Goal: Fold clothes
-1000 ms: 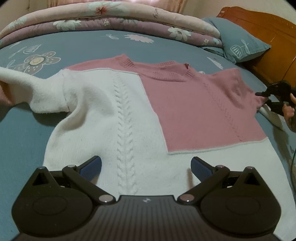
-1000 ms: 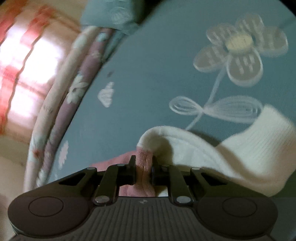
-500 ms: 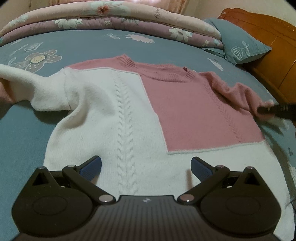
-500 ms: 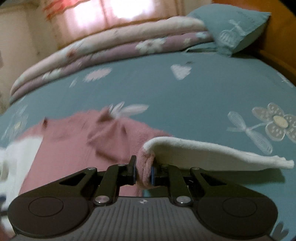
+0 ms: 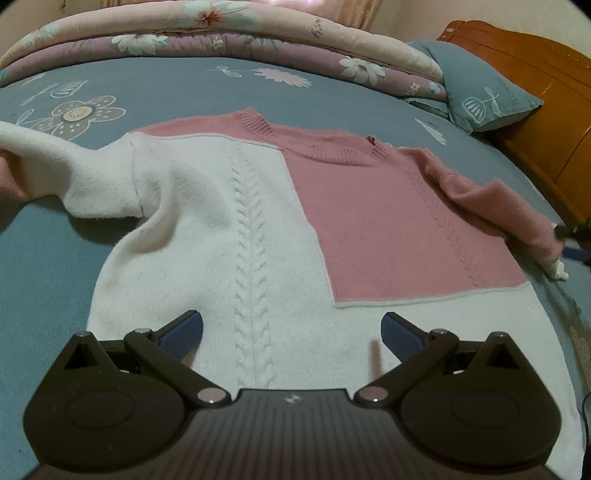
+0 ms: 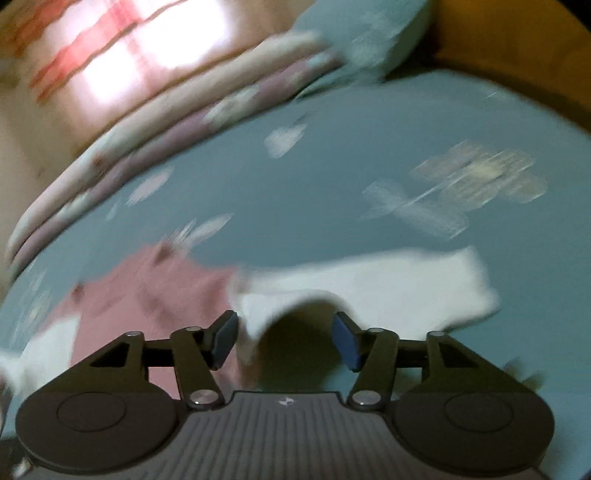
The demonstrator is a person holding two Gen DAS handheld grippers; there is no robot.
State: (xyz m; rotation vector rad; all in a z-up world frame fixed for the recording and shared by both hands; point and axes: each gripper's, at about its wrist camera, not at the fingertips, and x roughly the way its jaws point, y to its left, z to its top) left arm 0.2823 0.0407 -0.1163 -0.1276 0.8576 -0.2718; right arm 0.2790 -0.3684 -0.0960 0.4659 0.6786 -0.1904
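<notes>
A pink and white knit sweater (image 5: pixel 280 236) lies face up on the bed, neck toward the far side. My left gripper (image 5: pixel 291 328) hovers open over its white hem, nothing between the pads. The sweater's left sleeve (image 5: pixel 55 166) trails off to the left. Its pink right sleeve (image 5: pixel 491 199) is drawn in across the pink panel. In the blurred right wrist view my right gripper (image 6: pixel 284 339) has its jaws opening, and the sleeve's white cuff (image 6: pixel 369 291) droops between them, touching neither pad. A bit of that gripper (image 5: pixel 572 240) shows at the left view's right edge.
The blue flowered bedsheet (image 5: pixel 48 273) surrounds the sweater. A rolled floral quilt (image 5: pixel 221 33) lies along the far side, a blue pillow (image 5: pixel 484 92) at far right. The wooden headboard (image 5: pixel 532 88) borders the right side.
My right gripper carried the pink sleeve inward over the sweater, then its jaws parted and let the cuff go. The left gripper stayed still and open.
</notes>
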